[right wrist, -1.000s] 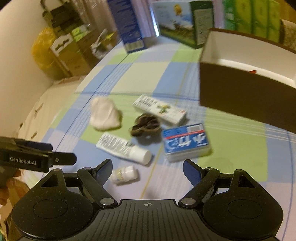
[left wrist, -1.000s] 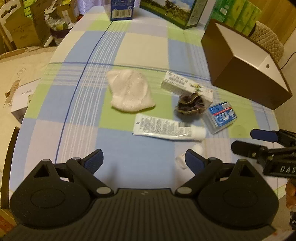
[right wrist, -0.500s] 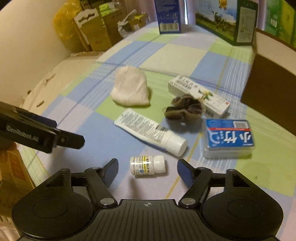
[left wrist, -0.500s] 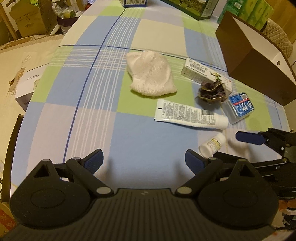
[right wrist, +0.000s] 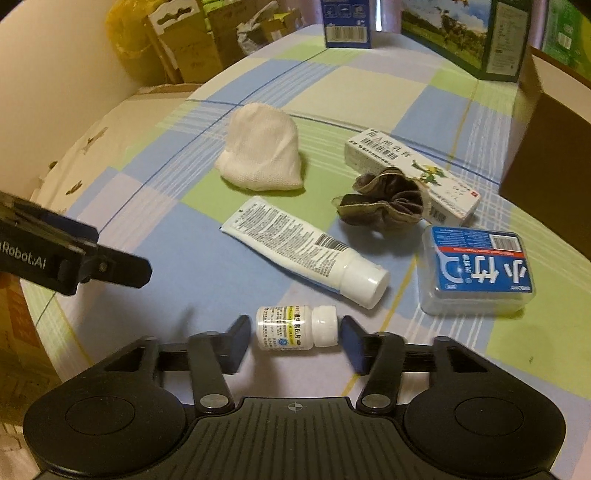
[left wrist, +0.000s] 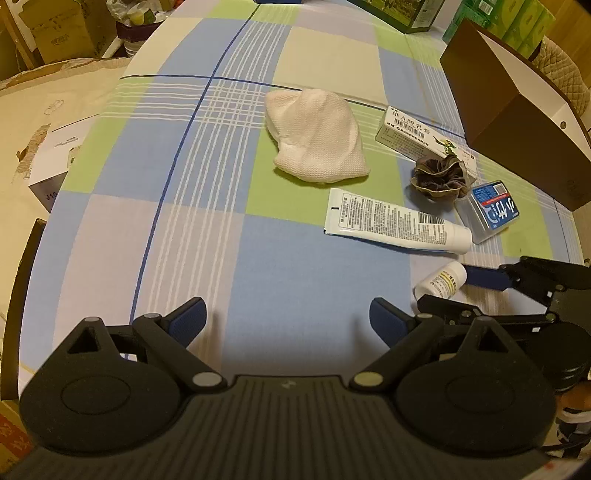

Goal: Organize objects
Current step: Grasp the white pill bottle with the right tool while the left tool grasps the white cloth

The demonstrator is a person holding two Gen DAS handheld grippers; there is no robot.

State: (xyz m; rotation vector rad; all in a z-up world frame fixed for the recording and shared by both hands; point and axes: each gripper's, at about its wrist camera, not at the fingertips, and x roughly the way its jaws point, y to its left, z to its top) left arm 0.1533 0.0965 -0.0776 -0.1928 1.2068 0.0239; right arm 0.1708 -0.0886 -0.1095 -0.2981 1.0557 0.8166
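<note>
Both fingers of the right claw (right wrist: 295, 341) bracket the pill bottle (right wrist: 295, 328), gaps showing; left claw (left wrist: 286, 319) wide, empty

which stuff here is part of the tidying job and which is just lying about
Job:
small pill bottle, between the right gripper's open fingers
white tube
white cloth
scrunchie
long carton
blue-label case
brown box

Lying about:
blue carton
green carton
cardboard boxes
</note>
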